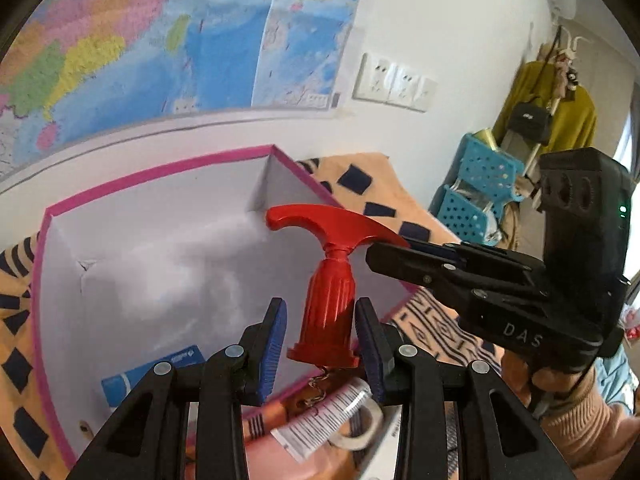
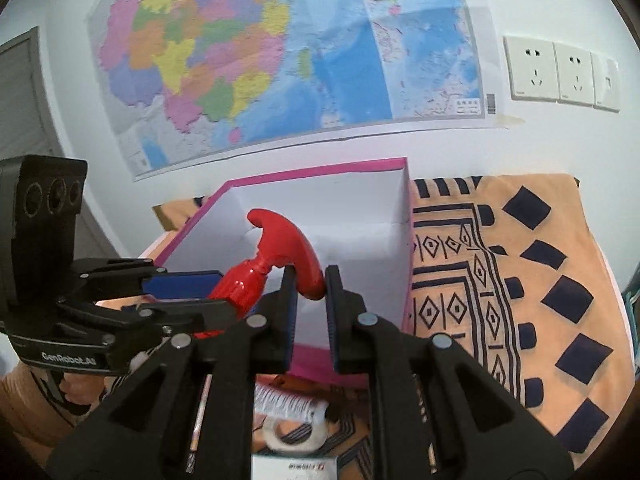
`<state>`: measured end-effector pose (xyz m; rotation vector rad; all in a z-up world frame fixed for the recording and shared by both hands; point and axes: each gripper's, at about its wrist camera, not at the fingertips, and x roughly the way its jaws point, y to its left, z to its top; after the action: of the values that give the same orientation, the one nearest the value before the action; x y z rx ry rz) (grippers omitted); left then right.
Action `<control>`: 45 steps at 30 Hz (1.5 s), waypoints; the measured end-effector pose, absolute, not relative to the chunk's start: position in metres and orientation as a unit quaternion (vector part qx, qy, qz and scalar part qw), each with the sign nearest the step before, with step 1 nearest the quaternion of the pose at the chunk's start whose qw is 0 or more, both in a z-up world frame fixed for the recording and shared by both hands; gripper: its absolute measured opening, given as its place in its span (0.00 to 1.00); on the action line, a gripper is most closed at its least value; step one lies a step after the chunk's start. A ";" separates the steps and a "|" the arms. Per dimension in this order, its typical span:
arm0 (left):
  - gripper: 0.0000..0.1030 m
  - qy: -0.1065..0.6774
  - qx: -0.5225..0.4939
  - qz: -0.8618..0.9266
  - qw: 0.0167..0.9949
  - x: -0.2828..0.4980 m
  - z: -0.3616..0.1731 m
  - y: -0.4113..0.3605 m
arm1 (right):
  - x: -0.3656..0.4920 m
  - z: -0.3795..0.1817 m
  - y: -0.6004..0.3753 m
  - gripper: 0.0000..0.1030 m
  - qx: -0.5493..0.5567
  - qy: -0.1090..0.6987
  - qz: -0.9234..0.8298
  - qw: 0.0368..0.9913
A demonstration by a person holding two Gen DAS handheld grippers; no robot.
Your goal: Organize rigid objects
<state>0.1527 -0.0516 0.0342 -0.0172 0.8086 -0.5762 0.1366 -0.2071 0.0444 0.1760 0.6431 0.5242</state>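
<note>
Left wrist view: the left claw (image 1: 320, 336) is seen narrowly spread, its blue pads (image 1: 276, 340) pinched on the ribbed barrel of a red hammer-shaped tool (image 1: 330, 280), which is held upright with its curved head on top.
Right wrist view: the right claw (image 2: 308, 304) is seen almost pressed together, with the tapered tip of the tool's head (image 2: 310, 280) pinched between its jaws.
Reason for the double hold: the tool is judged to be carried by both claws so that it is kept from swinging or tipping; the barrel is steadied by one and the head by the other.
Below the claws: a barcode tag on a small chain (image 1: 320, 420) is seen hanging from the tool's base, and a roll of clear tape (image 2: 296, 436) is seen lying just beneath.
Just beyond the claws: a white box with a pink rim (image 1: 160, 168) is set open on a patterned orange cloth (image 2: 520, 280); the tool is held in the air over its near edge.
Inside the box: a blue packet (image 1: 152, 372) is seen lying on the floor near the left claw.
Task stage: the tool is judged to be on its way into the box, not yet released.
Far behind: a wall map (image 2: 280, 60) and wall sockets (image 2: 560, 74) are seen beyond the box.
</note>
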 end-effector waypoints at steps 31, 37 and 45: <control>0.48 0.397 0.024 -0.295 0.869 0.083 -0.025 -0.050 | 0.106 -0.060 -0.274 0.35 0.133 0.434 0.184 0.872; 0.48 0.424 0.026 -0.287 0.859 0.097 -0.044 -0.058 | 0.110 -0.071 -0.273 0.38 0.139 0.446 0.182 0.865; 0.48 0.440 0.049 -0.301 0.845 0.103 -0.053 -0.070 | 0.116 -0.073 -0.266 0.38 0.135 0.446 0.203 0.861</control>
<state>0.1033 -0.0703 -0.0532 0.1035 0.9276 -0.6361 0.1159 -0.2657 -0.0733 0.2839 0.9358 0.4253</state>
